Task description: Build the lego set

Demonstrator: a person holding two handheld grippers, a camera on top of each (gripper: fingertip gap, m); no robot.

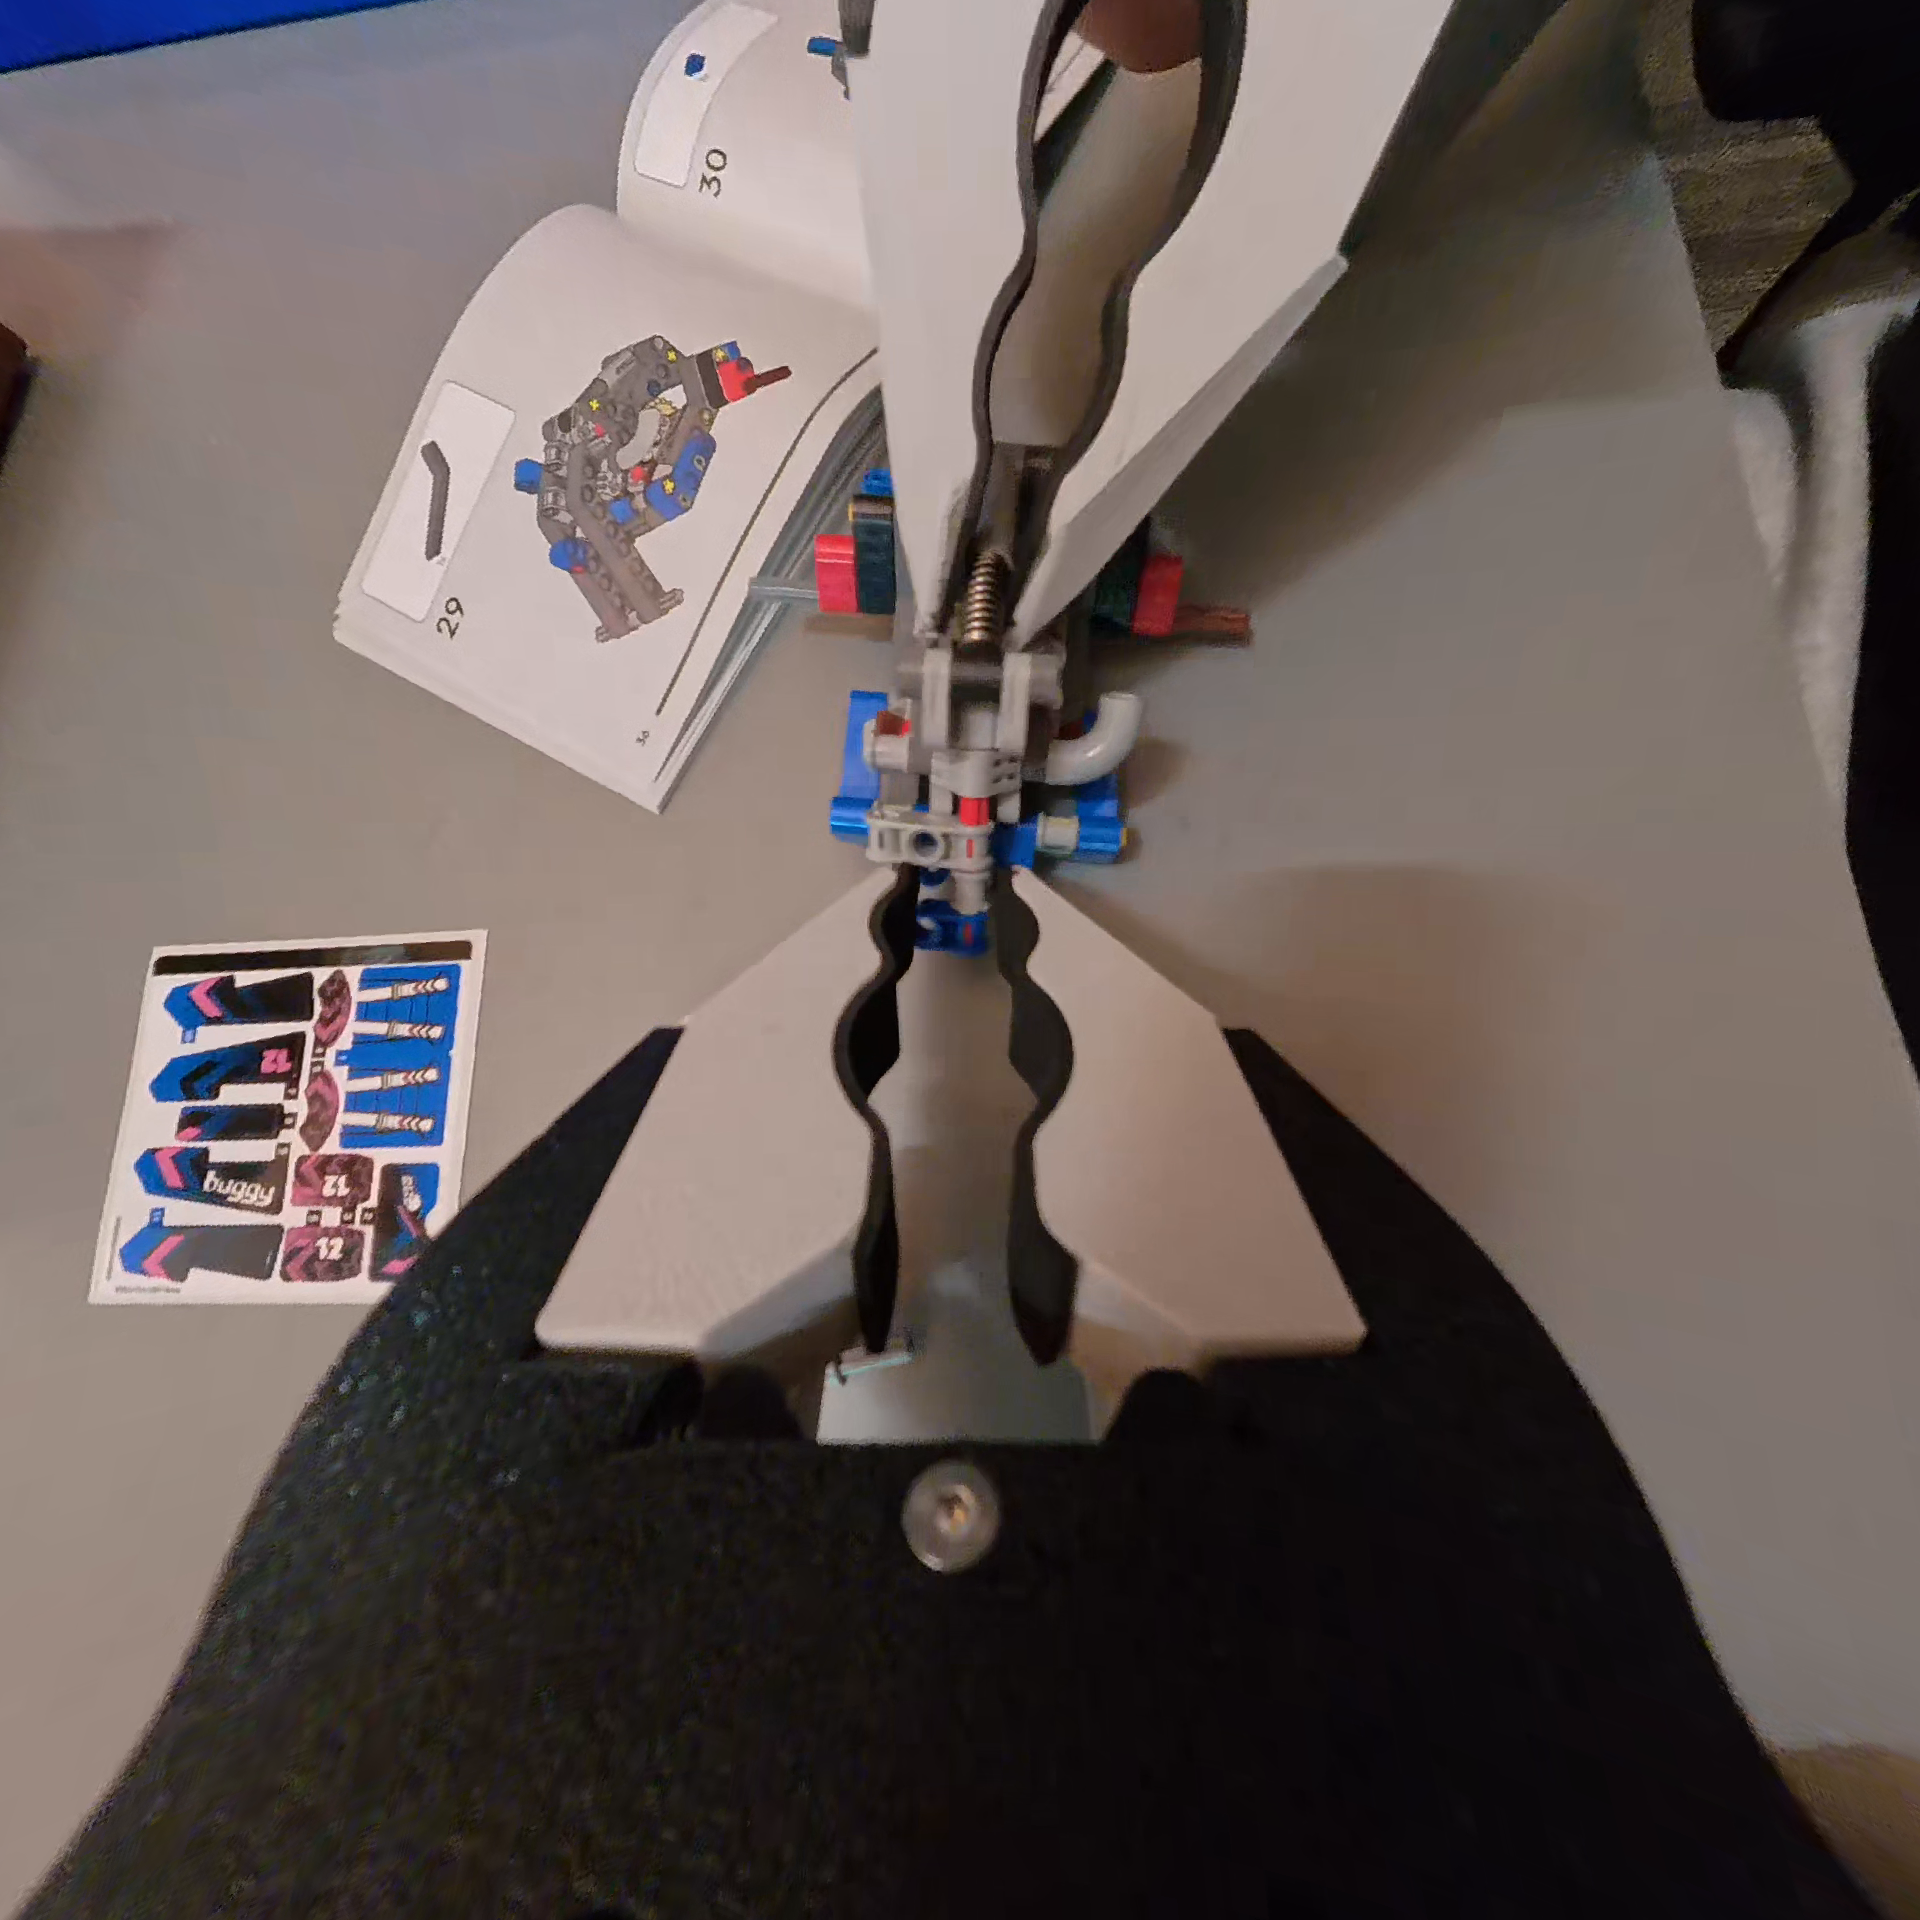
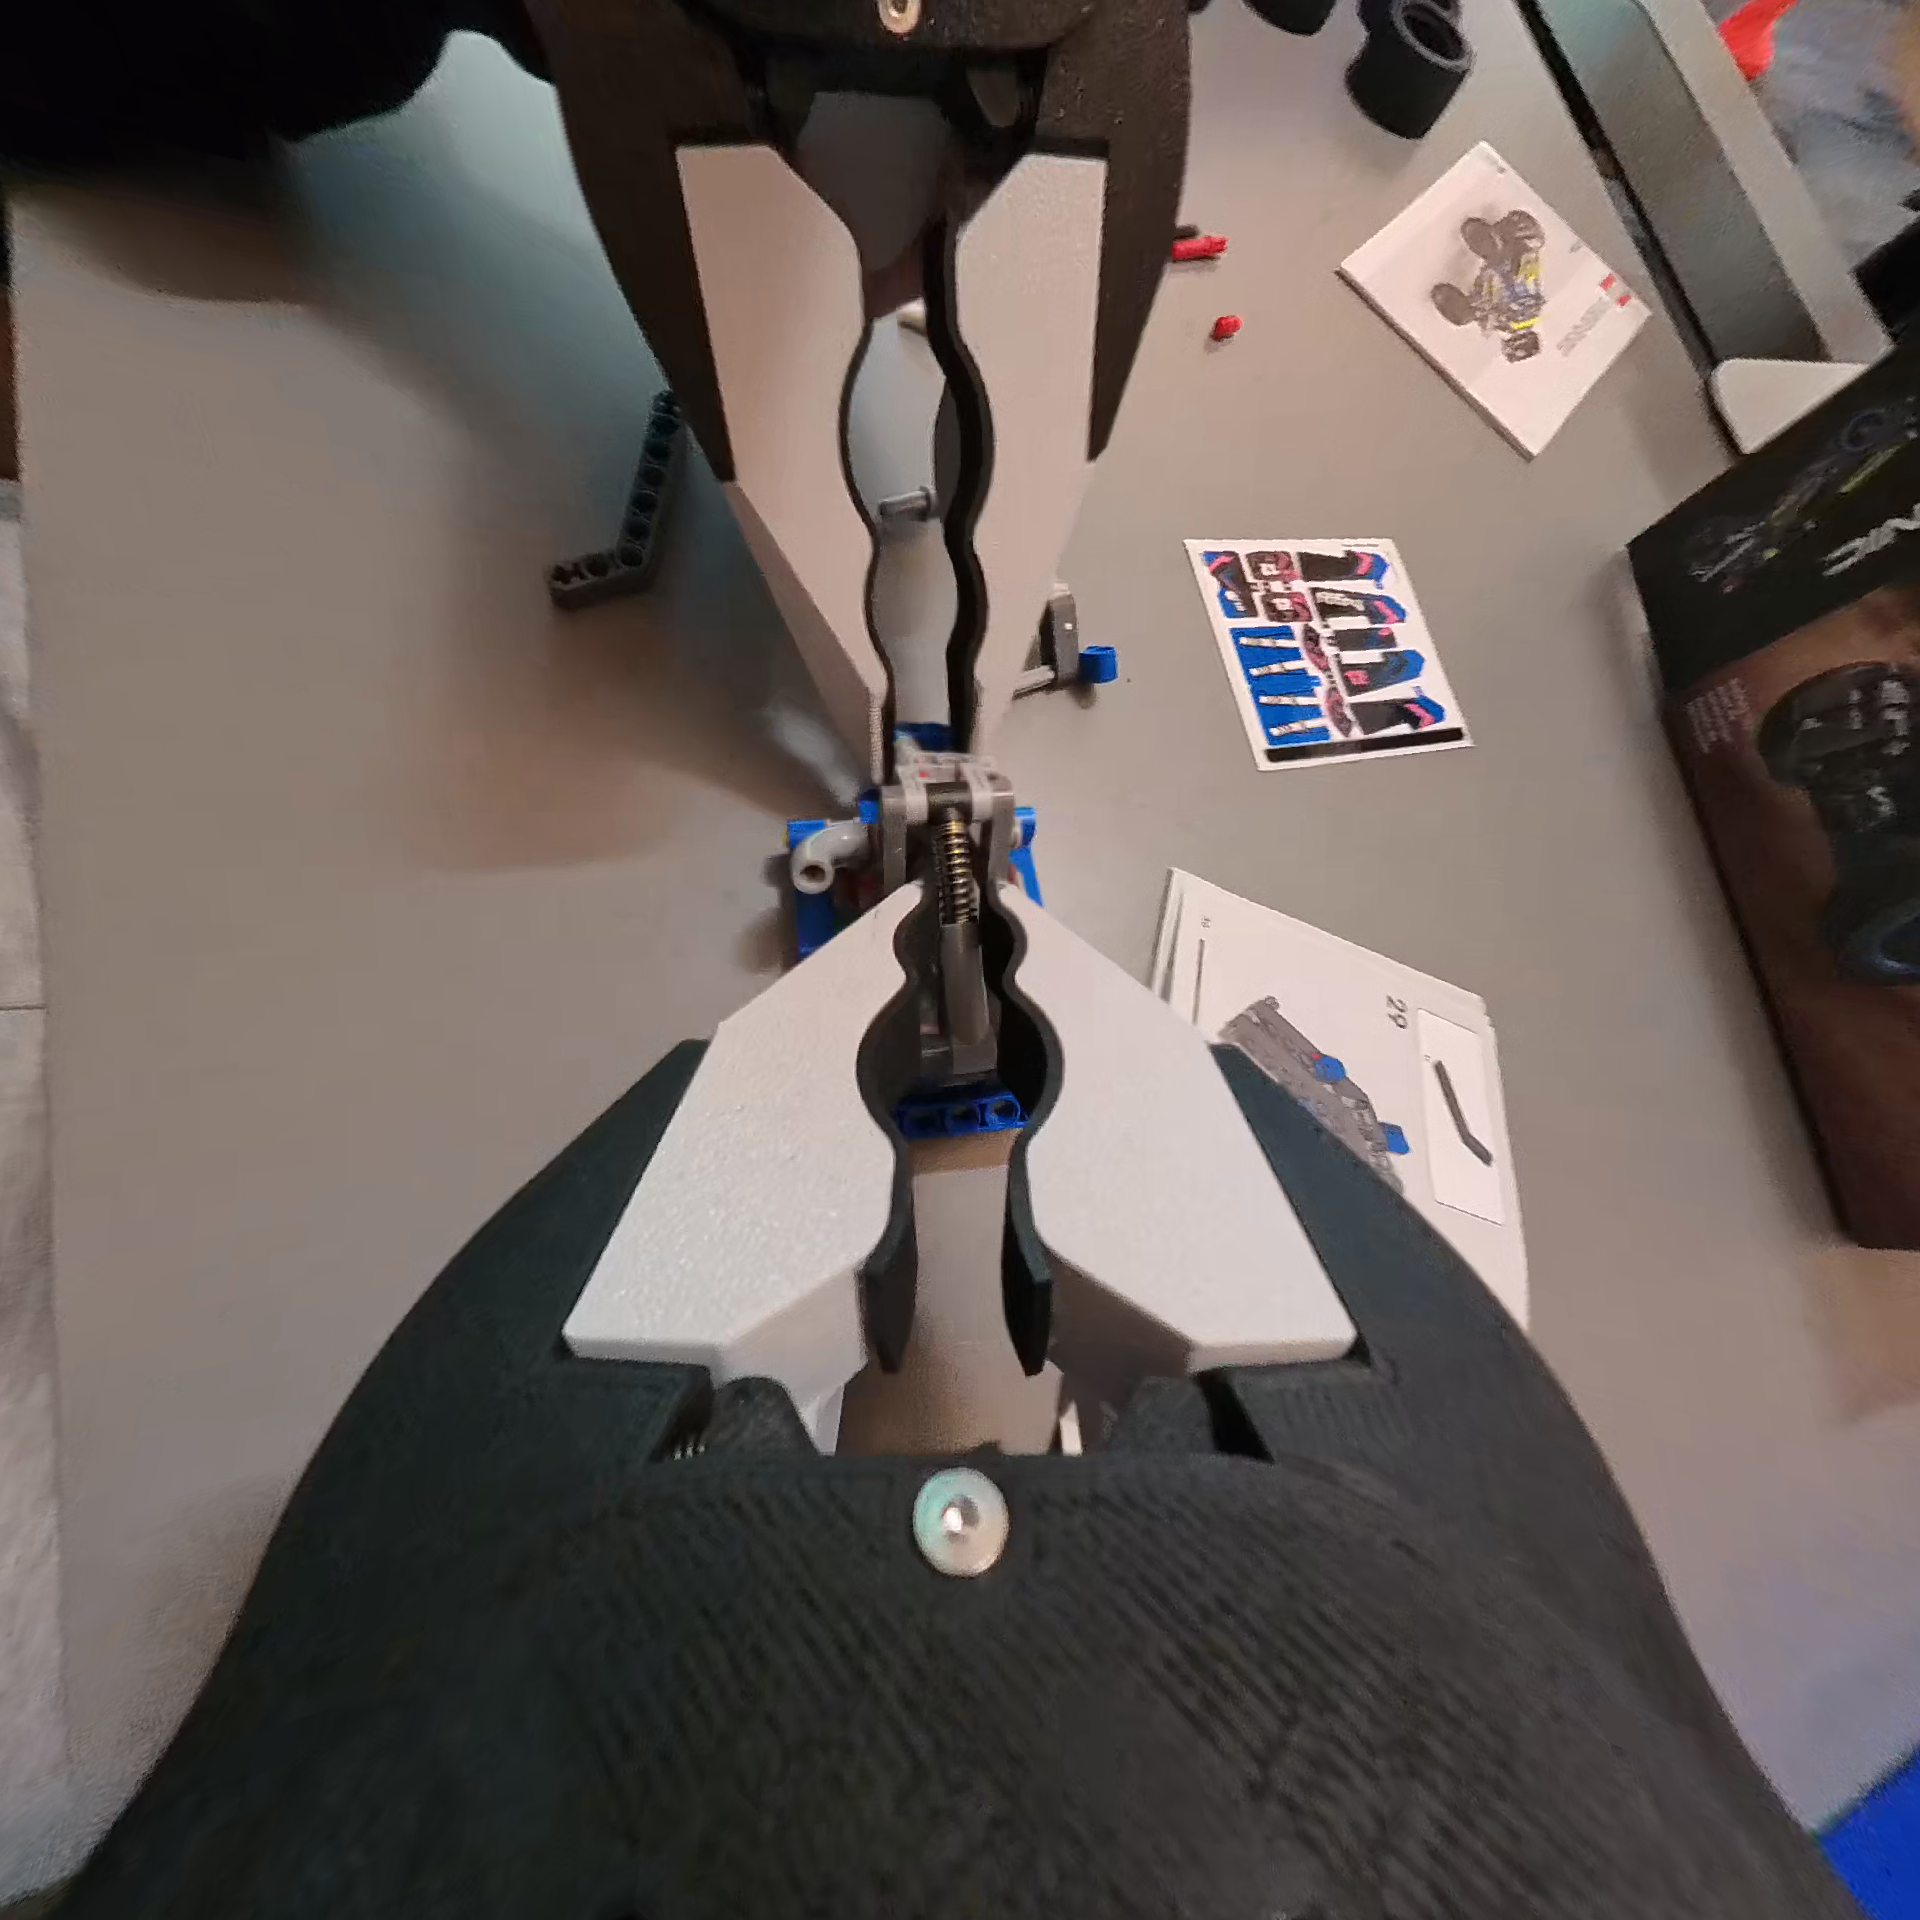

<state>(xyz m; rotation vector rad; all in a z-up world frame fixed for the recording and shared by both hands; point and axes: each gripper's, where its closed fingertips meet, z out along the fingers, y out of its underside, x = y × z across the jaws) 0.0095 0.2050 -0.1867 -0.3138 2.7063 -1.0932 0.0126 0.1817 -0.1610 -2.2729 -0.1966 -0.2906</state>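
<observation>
A small lego assembly (image 1: 966, 769) of grey, blue and red parts, with a metal spring in its middle, is held between both grippers over the grey table (image 1: 1507, 1039). My left gripper (image 1: 951, 896) is shut on its near blue and grey end. My right gripper (image 2: 961, 906) is shut on the spring shock absorber (image 2: 956, 883) of the assembly (image 2: 935, 821). The two grippers face each other tip to tip. In the left wrist view the right gripper (image 1: 982, 623) comes in from the top. In the right wrist view the left gripper (image 2: 930, 769) comes in from the top.
An open instruction booklet (image 1: 582, 499) and a sticker sheet (image 1: 291, 1117) lie to the left. The right wrist view also shows a dark angled beam (image 2: 634, 520), a small grey and blue part (image 2: 1081, 660), red bits (image 2: 1226, 327), a second booklet (image 2: 1496, 291), black tyres (image 2: 1403, 73) and the box (image 2: 1808, 831). Left tips to right tips: about 4 cm.
</observation>
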